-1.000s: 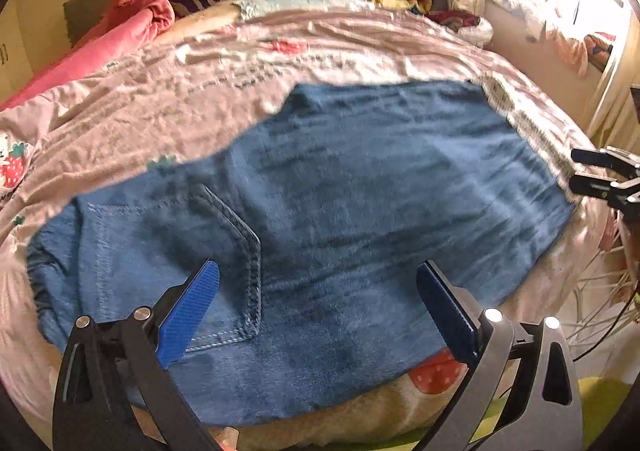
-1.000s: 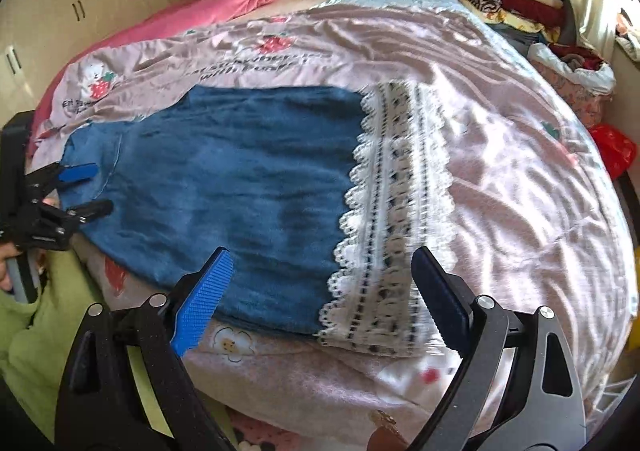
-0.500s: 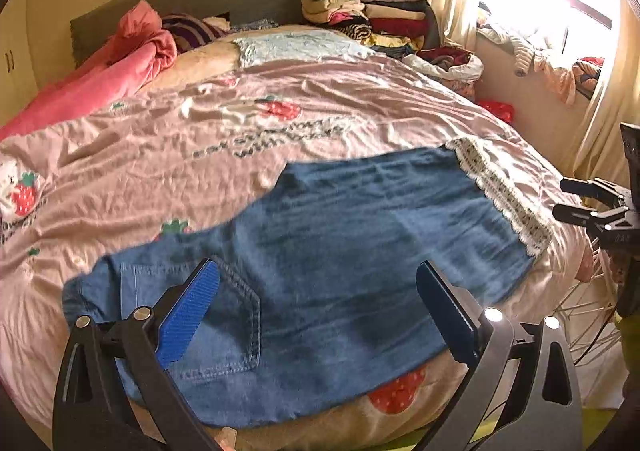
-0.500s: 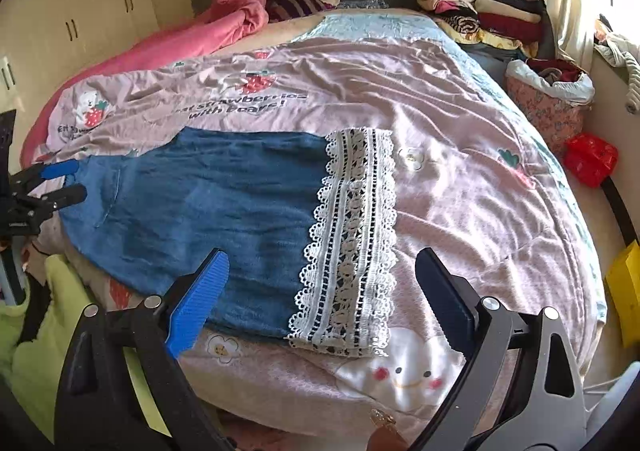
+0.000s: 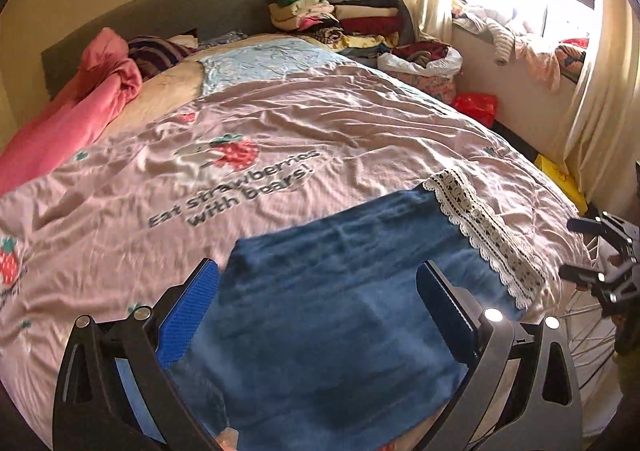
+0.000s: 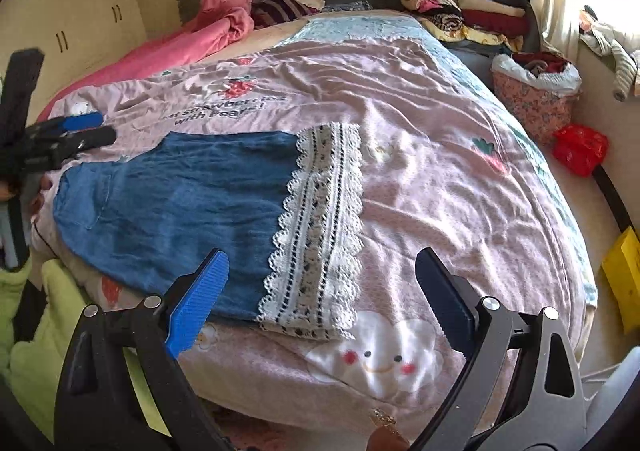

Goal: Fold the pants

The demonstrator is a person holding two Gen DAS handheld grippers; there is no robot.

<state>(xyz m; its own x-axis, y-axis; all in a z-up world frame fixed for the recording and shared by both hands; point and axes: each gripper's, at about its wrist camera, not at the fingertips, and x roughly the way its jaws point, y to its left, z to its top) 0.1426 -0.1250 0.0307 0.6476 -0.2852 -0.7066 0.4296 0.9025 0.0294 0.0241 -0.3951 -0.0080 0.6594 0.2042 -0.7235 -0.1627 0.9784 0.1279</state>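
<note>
Pants [image 6: 180, 207], one pair, lie flat on one bed [image 6: 460, 179]; both claws, left [image 5: 320, 315] and right [image 6: 320, 303], gape empty.

Your left-wrist view blurs the blue denim pants with a white lace hem [image 5: 320, 315] near the pink printed bedspread's [image 5: 340, 123] front edge, and the left gripper [image 5: 316, 315] covers their waist end. The printed lettering smears in the right-wrist view.
</note>
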